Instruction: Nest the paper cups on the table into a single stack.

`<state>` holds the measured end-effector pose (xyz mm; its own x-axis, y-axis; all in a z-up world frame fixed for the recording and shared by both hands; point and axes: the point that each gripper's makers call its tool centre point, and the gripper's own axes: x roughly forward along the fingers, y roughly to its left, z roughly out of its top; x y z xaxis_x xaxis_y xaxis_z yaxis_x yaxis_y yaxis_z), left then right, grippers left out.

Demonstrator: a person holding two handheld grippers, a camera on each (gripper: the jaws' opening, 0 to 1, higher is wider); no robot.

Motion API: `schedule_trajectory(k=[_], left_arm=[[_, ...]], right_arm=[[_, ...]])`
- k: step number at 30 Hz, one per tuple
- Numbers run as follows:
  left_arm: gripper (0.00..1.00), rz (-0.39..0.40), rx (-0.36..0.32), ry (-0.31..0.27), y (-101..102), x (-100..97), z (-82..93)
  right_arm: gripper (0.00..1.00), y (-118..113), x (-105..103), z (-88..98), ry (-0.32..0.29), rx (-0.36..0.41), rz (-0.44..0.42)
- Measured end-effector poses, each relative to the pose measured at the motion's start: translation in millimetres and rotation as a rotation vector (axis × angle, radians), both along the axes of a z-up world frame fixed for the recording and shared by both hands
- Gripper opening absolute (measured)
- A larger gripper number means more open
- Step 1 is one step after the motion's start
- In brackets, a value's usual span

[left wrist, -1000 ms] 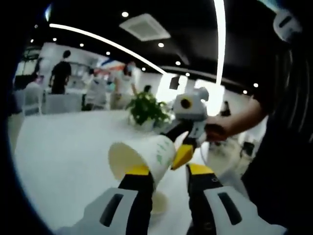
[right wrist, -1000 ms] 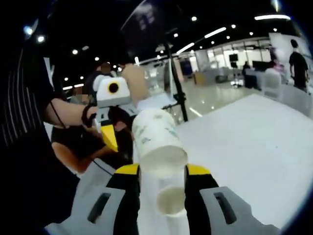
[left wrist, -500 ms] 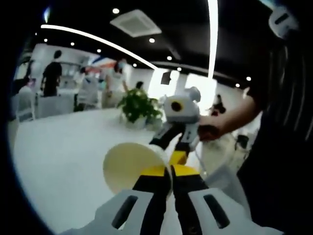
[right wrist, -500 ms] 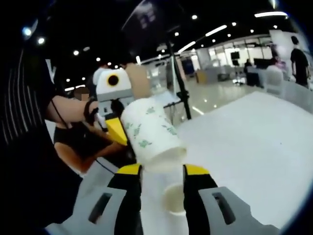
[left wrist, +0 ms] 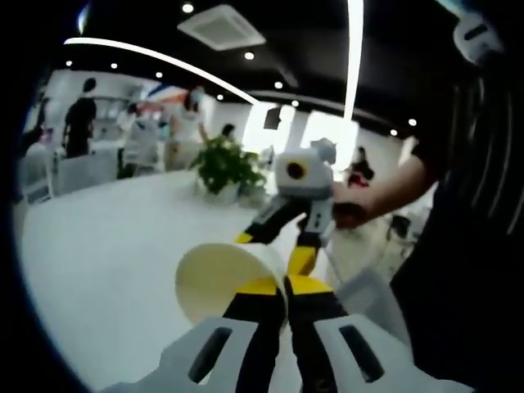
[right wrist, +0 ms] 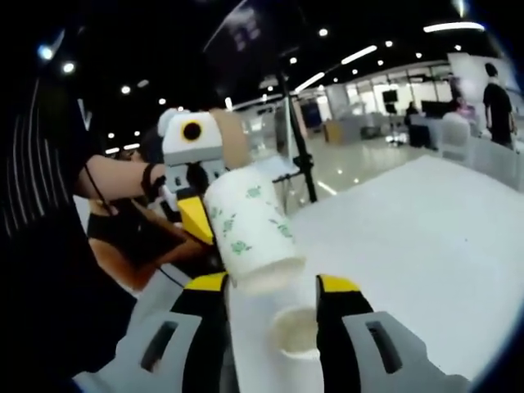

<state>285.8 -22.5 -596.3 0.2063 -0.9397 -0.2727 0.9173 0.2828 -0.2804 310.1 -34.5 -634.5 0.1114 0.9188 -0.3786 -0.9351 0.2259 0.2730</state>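
Above the white table (left wrist: 98, 246), the left gripper view shows the left gripper (left wrist: 274, 286) clamped on a paper cup's (left wrist: 217, 274) rim (mouth open). Right gripper view: right gripper (right wrist: 270, 286) jaws apart beneath it, another cup (right wrist: 296, 332) standing below.

Two paper cups (right wrist: 250, 233) (right wrist: 296, 332) (one potted plant (left wrist: 223, 168)).

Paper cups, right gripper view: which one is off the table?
The green-printed white paper cup, held tilted by the left gripper; the other white cup stands mouth-up on the white table.
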Motion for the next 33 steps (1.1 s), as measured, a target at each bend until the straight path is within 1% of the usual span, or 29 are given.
schedule_trajectory(k=[4, 6, 12, 14, 17, 20, 21, 22, 23, 24, 25, 26, 28, 30, 33], left_arm=[[0.00, -0.016, 0.013, 0.003, -2.1, 0.0, 1.2], [0.00, -0.026, 0.026, -0.011, -3.0, 0.4, 1.1], [0.00, -0.049, 0.058, -0.001, 0.8, -2.4, -4.6], [0.00, -0.057, 0.071, -0.025, 1.7, -1.0, -5.5], [0.00, -0.072, 0.078, -0.011, 0.5, -2.3, -6.4], [0.00, -0.089, 0.106, -0.010, 0.4, -0.4, -9.4], [0.00, -0.094, 0.112, -0.009, -1.4, 0.7, -9.0], [0.00, -0.099, 0.114, -0.012, -2.0, 0.8, -8.5], [0.00, -0.105, 0.117, -0.024, -3.8, 1.2, -7.2], [0.00, -0.105, 0.120, -0.023, -4.2, 1.7, -7.0], [0.00, -0.107, 0.122, -0.019, -3.9, 3.3, -5.3], [0.00, -0.112, 0.129, -0.011, -3.7, 3.7, -5.4], [0.00, -0.123, 0.144, -0.015, -3.3, 4.0, -8.0], [0.00, -0.137, 0.162, -0.009, -4.9, 2.5, -9.4], [0.00, -0.150, 0.180, -0.021, -7.0, 0.6, -4.3]], right_arm=[[0.46, -3.2, 1.1, 0.6, -0.010, 0.003, -0.015], [0.49, -5.2, 1.1, 1.8, -0.021, 0.005, -0.020], [0.55, -3.9, -3.3, 2.0, -0.033, 0.024, -0.028], [0.56, -5.2, -1.5, 2.7, -0.043, 0.034, -0.040], [0.64, -4.2, 0.3, 4.6, -0.046, 0.053, -0.057], [0.72, -3.6, 1.0, 9.3, -0.071, 0.068, -0.061], [0.77, -3.5, 1.4, 9.7, -0.084, 0.067, -0.064], [0.83, -5.8, 4.0, 10.4, -0.111, 0.057, -0.074], [0.90, -6.6, 7.0, 10.5, -0.136, 0.049, -0.089], [1.00, -6.2, 11.0, 11.5, -0.151, 0.044, -0.098], [0.98, -7.7, 12.0, 11.3, -0.176, 0.025, -0.086], [1.00, -5.9, 9.9, 12.9, -0.163, 0.029, -0.089], [1.00, -8.9, 9.6, 14.4, -0.177, 0.027, -0.091], [1.00, -12.6, 10.1, 19.0, -0.183, 0.041, -0.102], [1.00, -19.0, 10.2, 23.2, -0.191, 0.047, -0.119]])
